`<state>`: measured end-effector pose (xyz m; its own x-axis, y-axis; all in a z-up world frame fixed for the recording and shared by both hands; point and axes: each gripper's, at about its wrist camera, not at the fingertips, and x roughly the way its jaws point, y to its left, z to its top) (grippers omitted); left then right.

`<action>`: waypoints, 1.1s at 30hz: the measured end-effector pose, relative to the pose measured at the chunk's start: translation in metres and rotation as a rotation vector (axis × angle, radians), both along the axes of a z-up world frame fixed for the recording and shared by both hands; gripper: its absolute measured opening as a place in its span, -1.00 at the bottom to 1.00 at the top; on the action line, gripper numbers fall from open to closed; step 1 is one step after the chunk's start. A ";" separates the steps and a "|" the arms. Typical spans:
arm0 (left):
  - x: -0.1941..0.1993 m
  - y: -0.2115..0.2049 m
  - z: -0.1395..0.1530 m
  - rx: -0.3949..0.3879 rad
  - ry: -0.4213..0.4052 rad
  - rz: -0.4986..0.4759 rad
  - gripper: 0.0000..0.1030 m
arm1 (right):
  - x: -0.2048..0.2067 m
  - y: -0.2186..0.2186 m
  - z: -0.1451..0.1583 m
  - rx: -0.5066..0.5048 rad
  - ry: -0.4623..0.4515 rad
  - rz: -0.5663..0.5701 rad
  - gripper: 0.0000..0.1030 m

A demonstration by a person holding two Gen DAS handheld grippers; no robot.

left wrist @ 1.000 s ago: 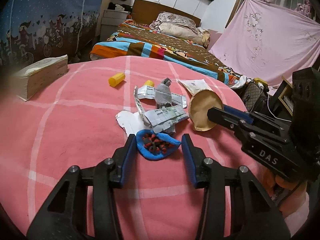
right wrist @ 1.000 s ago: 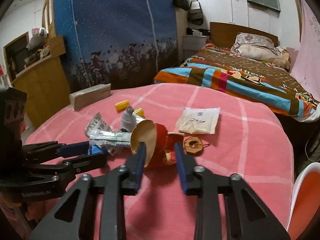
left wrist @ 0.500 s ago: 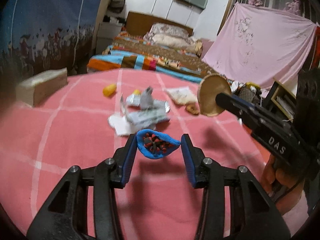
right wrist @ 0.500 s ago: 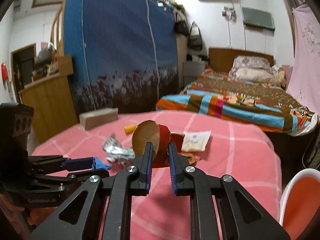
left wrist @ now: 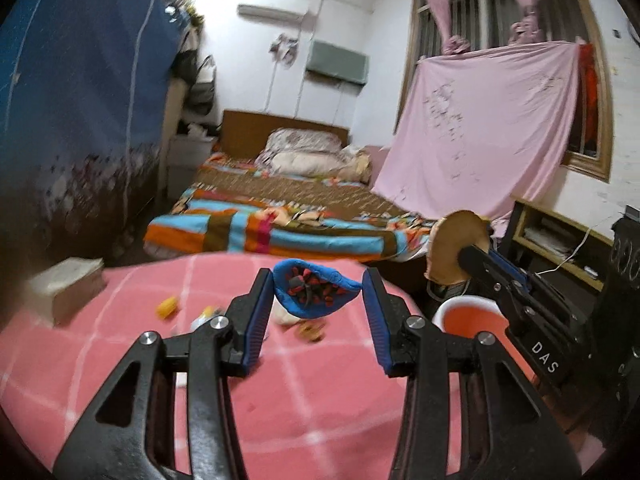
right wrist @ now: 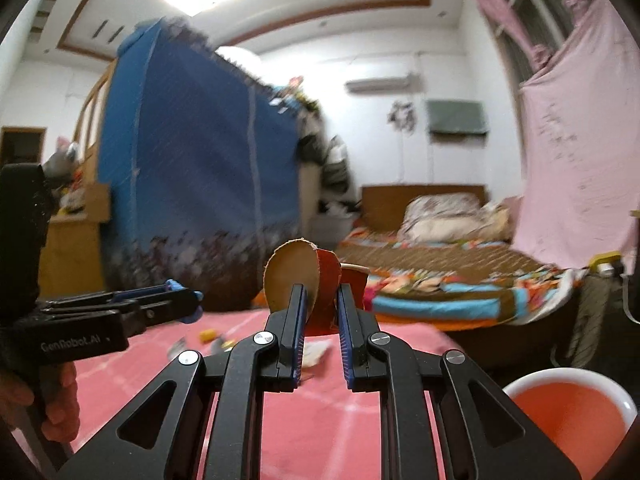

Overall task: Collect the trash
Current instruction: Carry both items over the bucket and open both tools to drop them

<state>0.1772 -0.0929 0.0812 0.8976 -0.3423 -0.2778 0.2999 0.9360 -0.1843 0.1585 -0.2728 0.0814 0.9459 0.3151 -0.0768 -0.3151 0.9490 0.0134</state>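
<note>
Above pink bedding (left wrist: 312, 400), left hand-held gripper (left wrist: 318, 292) clamps a blue wrapper (left wrist: 312, 294); right hand-held gripper (right wrist: 322, 304) pinches a red-and-tan cup (right wrist: 308, 276).

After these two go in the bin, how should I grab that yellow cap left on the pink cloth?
The yellow cap looks like a short cylinder lying on its side, clear of the other scraps. Come from above with one finger on each curved side, across its short width. It is blurred, so confirm its axis first.
</note>
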 end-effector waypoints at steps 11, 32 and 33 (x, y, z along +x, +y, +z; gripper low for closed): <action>0.011 -0.087 0.024 0.019 -0.086 -0.180 -0.45 | -0.020 -0.080 0.012 0.098 -0.100 -0.260 -0.74; 0.038 -0.197 -0.018 0.059 0.142 -0.427 -0.44 | -0.015 -0.188 -0.027 0.260 0.191 -0.555 -0.72; 0.039 -0.200 -0.020 0.057 0.156 -0.430 -0.44 | -0.015 -0.189 -0.028 0.257 0.200 -0.558 -0.72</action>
<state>0.2164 -0.2928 0.0616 0.6233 -0.6546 -0.4278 0.6361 0.7426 -0.2095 0.1438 -0.4615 0.0536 0.9482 -0.1882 -0.2560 0.2570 0.9280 0.2698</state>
